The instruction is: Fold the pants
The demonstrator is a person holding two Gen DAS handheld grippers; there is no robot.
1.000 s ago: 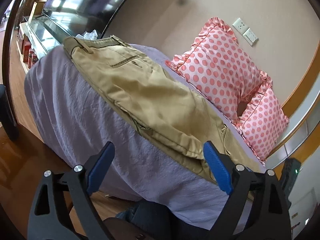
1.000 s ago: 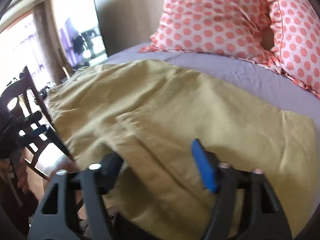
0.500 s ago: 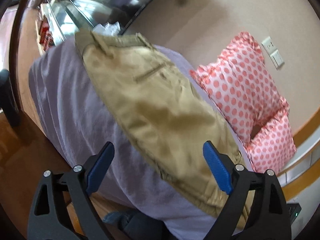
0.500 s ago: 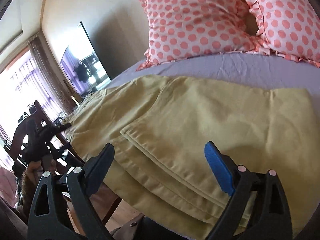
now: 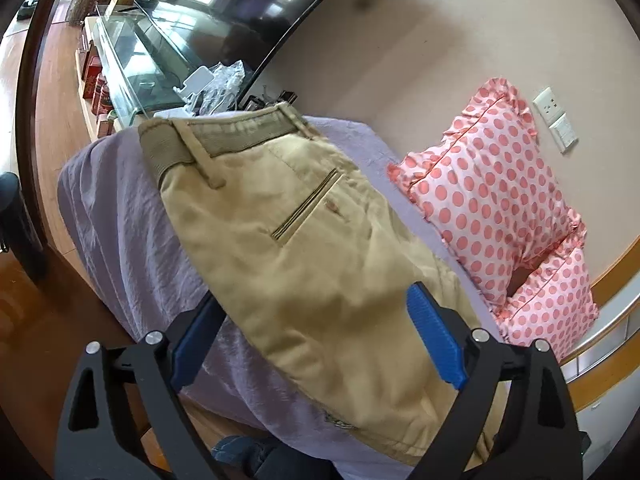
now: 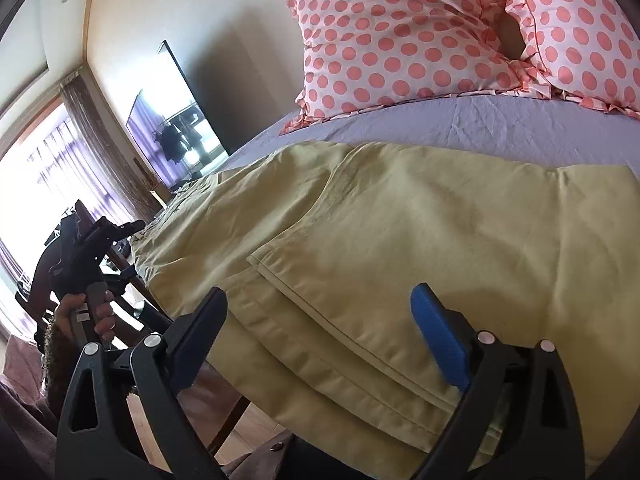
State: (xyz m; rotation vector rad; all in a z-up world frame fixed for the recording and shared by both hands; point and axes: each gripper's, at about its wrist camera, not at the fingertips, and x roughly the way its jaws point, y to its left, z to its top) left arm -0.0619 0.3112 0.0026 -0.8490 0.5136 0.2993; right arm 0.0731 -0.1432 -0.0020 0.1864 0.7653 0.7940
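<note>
Tan khaki pants [image 5: 288,248] lie folded lengthwise on a lavender bed [image 5: 120,220], waistband at the far end. My left gripper [image 5: 312,340] is open, its fingers either side of the pants' near part, holding nothing. In the right wrist view the pants [image 6: 400,240] show stacked leg hems at the bed's near edge. My right gripper [image 6: 320,328] is open over those hems and empty. The left gripper [image 6: 80,256] in the person's hand shows at the left there.
Two pink polka-dot pillows [image 5: 492,200] lean against the wall at the bed's head. A large TV [image 5: 248,4] and a glass-topped cabinet [image 5: 128,68] stand beyond the bed's foot. A wooden chair [image 6: 132,280] stands beside the bed. The floor [image 5: 52,120] is wood.
My left gripper has moved in over the pants toward the waistband end. My right gripper opened a second ago and has drawn back a little above the leg hems.
</note>
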